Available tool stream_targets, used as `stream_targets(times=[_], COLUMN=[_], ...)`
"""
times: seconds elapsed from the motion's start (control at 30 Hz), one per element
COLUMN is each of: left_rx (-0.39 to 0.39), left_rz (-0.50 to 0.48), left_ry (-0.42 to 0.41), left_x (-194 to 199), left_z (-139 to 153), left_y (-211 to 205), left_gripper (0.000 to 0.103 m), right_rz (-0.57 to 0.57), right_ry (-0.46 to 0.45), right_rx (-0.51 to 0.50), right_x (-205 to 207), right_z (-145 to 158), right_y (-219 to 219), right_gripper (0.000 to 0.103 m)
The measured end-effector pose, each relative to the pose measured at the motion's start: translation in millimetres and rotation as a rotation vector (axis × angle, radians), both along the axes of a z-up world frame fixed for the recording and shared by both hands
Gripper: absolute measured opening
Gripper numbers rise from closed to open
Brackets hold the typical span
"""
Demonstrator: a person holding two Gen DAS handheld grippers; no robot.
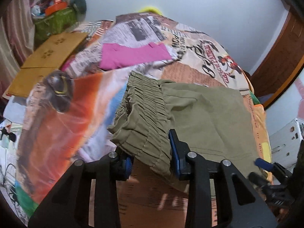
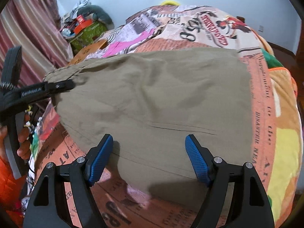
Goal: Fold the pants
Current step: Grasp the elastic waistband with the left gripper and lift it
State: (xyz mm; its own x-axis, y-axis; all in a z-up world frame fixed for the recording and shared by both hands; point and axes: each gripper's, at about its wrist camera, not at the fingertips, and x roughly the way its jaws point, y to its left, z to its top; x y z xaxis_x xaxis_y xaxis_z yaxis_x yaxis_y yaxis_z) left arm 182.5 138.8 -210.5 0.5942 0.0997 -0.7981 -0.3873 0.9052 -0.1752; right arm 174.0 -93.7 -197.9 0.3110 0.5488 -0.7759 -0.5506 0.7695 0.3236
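left gripper (image 1: 152,152): I hold the olive pants (image 1: 190,114) by the elastic waistband (image 1: 146,112) | right gripper (image 2: 150,157): wide, pant fabric between its fingers, unpinched | long axis runs rightward from my left fingers

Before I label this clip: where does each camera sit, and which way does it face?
Left wrist: on the left gripper, looking down and forward over the bed; its jaws clamp the pants at the waistband; right gripper at the lower right.
Right wrist: on the right gripper, looking down over the pants; jaws open above the fabric; left gripper and a hand at left.
Shared: pants, bed, pink cloth.
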Motion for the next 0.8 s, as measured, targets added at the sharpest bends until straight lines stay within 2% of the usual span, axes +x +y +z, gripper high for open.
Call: stream_targets(times=[0.13,0.23,0.3,0.4,0.53,0.8], left_rx=[0.062,0.067,0.072,0.122,0.2,0.163], left_rz=[0.051,0.064,0.062,0.053,-0.008,-0.167], left_ry=[0.001,-0.001,-0.001,-0.013,-0.068,-0.187], left_x=[-12,-20,-21,-18,-12,11], left_z=[5,7,8,14,36,81], left_y=[16,26,25,16,-8,-54], left_gripper=[0.034,0.034,0.034,0.034,0.034,0.03], right_rz=[-0.053,-0.082,-0.087,-0.086,-0.076,-0.083], right_ry=[-0.003,0.026,0.052,0.061,0.052,0.056], right_rx=[-0.006,-0.018,-0.03,-0.018,-0.026,-0.01], right_x=[2,5,6,4,3,0], right_z=[0,-8,-17,-23,-22,-24], right_y=[-18,-29,-30,-29,-26,-29], right_gripper=[0.075,0.075,0.075,0.075,0.075,0.075])
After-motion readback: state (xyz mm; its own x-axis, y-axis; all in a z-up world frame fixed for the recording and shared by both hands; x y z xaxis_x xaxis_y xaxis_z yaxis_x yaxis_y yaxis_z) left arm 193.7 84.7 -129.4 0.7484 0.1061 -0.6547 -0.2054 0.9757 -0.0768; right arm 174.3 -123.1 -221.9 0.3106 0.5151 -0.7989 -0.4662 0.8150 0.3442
